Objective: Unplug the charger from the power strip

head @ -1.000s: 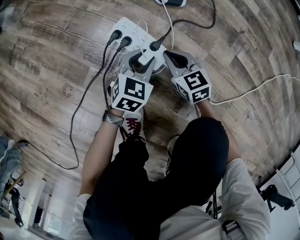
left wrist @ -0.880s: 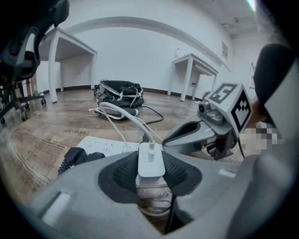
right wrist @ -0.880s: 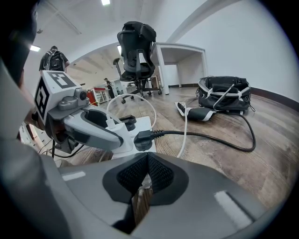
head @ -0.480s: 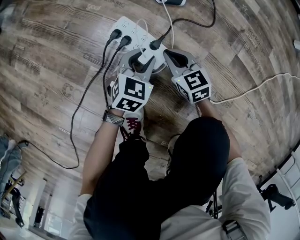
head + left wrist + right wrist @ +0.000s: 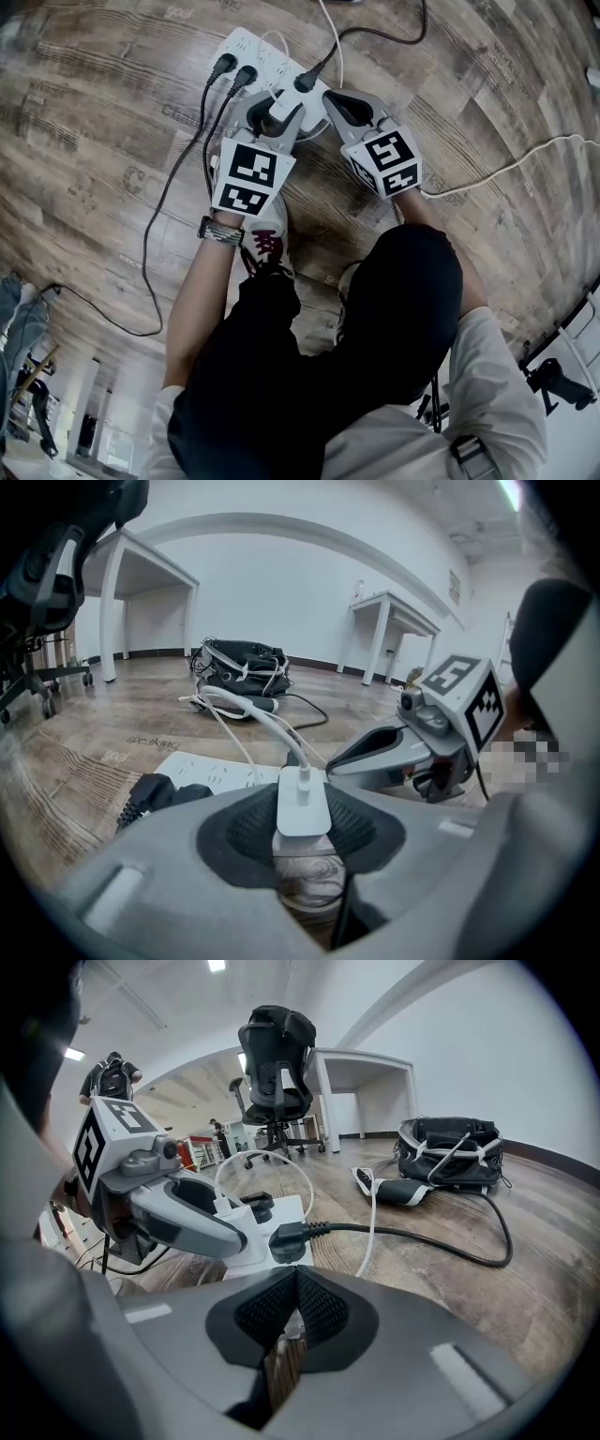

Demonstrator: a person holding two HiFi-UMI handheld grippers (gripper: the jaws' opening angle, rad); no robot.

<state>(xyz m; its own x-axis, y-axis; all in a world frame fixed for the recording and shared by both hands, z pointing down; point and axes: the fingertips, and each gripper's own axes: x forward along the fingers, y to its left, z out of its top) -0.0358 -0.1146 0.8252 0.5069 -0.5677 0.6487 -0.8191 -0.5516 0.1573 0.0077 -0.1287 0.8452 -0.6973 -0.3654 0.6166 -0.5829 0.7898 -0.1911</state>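
White charger (image 5: 281, 106) sits clamped between the left gripper's (image 5: 275, 111) pads at the near end of the power strip (image 5: 251, 52) on the wooden floor (image 5: 112, 141), seen from the head; the right gripper (image 5: 335, 101) is just beside it. Left gripper view: both pads press the charger's sides, and its cable (image 5: 253, 719) leaves from the top. Right gripper view: the jaws meet with nothing between them, facing a black plug (image 5: 289, 1239) in the strip.
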